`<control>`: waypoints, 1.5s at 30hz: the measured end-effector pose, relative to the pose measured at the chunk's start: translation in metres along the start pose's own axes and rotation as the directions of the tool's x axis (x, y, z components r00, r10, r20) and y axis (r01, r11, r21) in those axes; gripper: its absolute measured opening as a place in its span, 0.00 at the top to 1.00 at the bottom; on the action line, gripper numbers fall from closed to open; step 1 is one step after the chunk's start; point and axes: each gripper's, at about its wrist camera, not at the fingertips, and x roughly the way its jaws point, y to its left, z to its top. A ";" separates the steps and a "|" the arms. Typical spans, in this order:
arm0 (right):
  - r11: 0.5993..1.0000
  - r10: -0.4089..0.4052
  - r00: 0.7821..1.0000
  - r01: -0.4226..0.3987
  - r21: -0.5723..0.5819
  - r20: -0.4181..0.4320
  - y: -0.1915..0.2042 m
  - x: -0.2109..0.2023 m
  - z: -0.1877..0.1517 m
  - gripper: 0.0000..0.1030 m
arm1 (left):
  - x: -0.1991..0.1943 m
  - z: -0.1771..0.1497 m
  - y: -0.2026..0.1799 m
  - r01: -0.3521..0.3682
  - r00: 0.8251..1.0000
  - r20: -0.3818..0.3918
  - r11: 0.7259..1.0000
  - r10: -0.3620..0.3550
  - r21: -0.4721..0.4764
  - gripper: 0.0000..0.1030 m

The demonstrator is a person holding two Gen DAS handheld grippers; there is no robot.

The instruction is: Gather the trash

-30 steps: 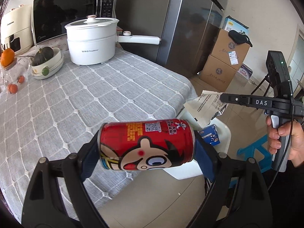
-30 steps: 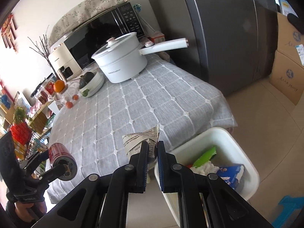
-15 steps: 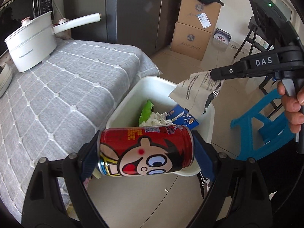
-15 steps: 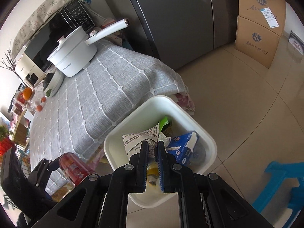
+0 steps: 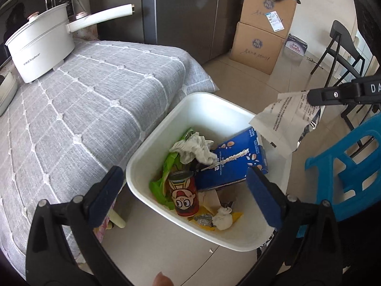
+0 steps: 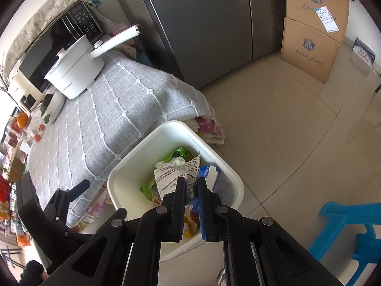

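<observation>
A white bin [image 5: 190, 100] stands on the floor by the table corner, also seen in the right wrist view [image 6: 133, 169]. The red cartoon can [image 5: 184, 196] lies inside it among a blue carton [image 5: 238, 159], green wrapper and crumpled tissue. My left gripper [image 5: 184, 193] hangs over the bin, its jaws opening wide with nothing pressed between the pads. My right gripper [image 6: 190, 186] is shut on a torn printed paper wrapper [image 6: 176, 174], held above the bin's right side; that wrapper [image 5: 283, 124] also shows in the left wrist view.
A grey quilted tablecloth [image 5: 83, 95] covers the table left of the bin, with a white pot [image 5: 40, 47] on it. A fridge [image 6: 202, 23] and stacked cardboard boxes [image 5: 259, 40] stand behind. A blue plastic stool [image 5: 345, 166] sits right of the bin, a black chair [image 5: 343, 54] beyond.
The left gripper swung from the table over the bin and let go of the can, which now lies in the bin. The right gripper moved over the bin, still holding the wrapper.
</observation>
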 end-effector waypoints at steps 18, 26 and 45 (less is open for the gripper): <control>0.998 0.010 0.989 -0.019 -0.059 -0.150 0.041 0.037 -0.017 0.51 | -0.060 -0.029 0.041 -0.147 0.989 -0.013 0.982 0.147 -0.122 0.01; 0.998 -0.021 1.000 0.019 -0.065 -0.021 0.052 -0.001 -0.031 0.29 | -0.098 -0.047 0.051 -0.160 0.986 0.011 0.967 0.166 -0.197 0.01; 0.964 -0.087 0.909 0.180 -0.194 0.409 0.107 -0.127 -0.125 0.00 | -0.189 -0.089 0.035 -0.280 0.944 0.087 0.915 0.317 -0.291 0.01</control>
